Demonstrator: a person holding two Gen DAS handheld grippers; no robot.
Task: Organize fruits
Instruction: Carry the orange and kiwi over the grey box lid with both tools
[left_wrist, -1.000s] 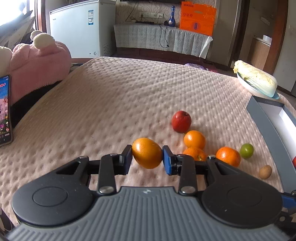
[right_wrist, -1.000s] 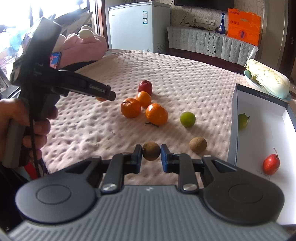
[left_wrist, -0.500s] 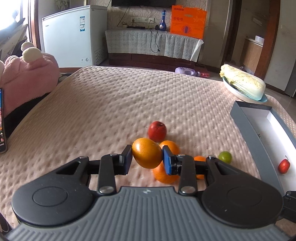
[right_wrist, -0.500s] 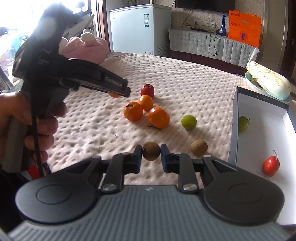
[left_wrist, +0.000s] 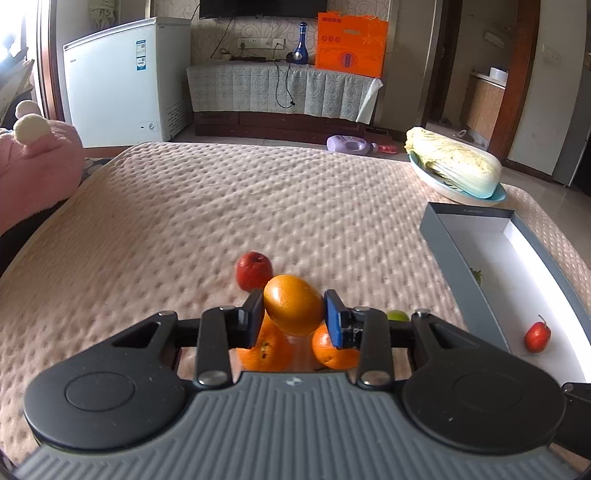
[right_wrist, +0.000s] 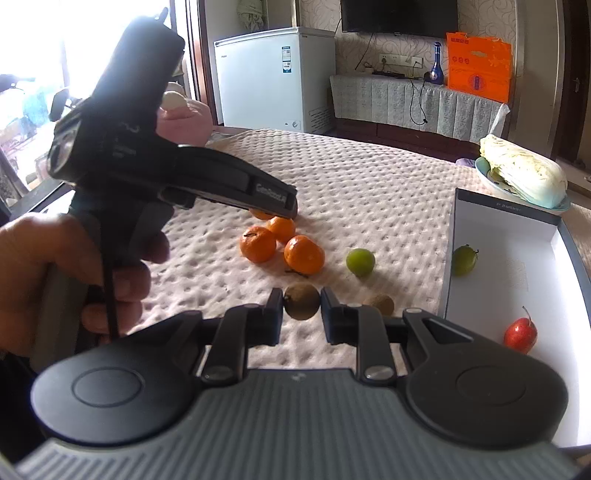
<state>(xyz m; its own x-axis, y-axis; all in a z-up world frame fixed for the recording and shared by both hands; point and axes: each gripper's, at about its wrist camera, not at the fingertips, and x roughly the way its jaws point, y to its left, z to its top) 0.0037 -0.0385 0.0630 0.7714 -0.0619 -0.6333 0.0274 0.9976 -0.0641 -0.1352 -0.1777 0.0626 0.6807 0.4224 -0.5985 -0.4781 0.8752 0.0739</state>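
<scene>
The bed (left_wrist: 295, 206), under its pink dimpled cover, carries everything, and the white-lined box (right_wrist: 517, 266) at its right edge is the landmark to steer by. Inside the box lie a green fruit (right_wrist: 463, 260) by its left wall and a small red fruit (right_wrist: 520, 334) nearer the camera — so sorting into it looks already begun. Left of the box, loose on the cover, sit a green lime (right_wrist: 360, 262), a brown kiwi (right_wrist: 380, 303), three tangerines (right_wrist: 282, 245) and, farthest from the box, a red apple (left_wrist: 254, 270). The left gripper (left_wrist: 294, 314) is clenched on a large orange (left_wrist: 293, 304), held clear above the tangerines; the right gripper (right_wrist: 302, 308) has its jaws at either side of a small brown fruit (right_wrist: 301, 306) (contact on its right side is not clear). The step in hand seems to be the carry. Next, each load should travel right, over the box wall, low enough that release does not send round fruit rolling.
</scene>
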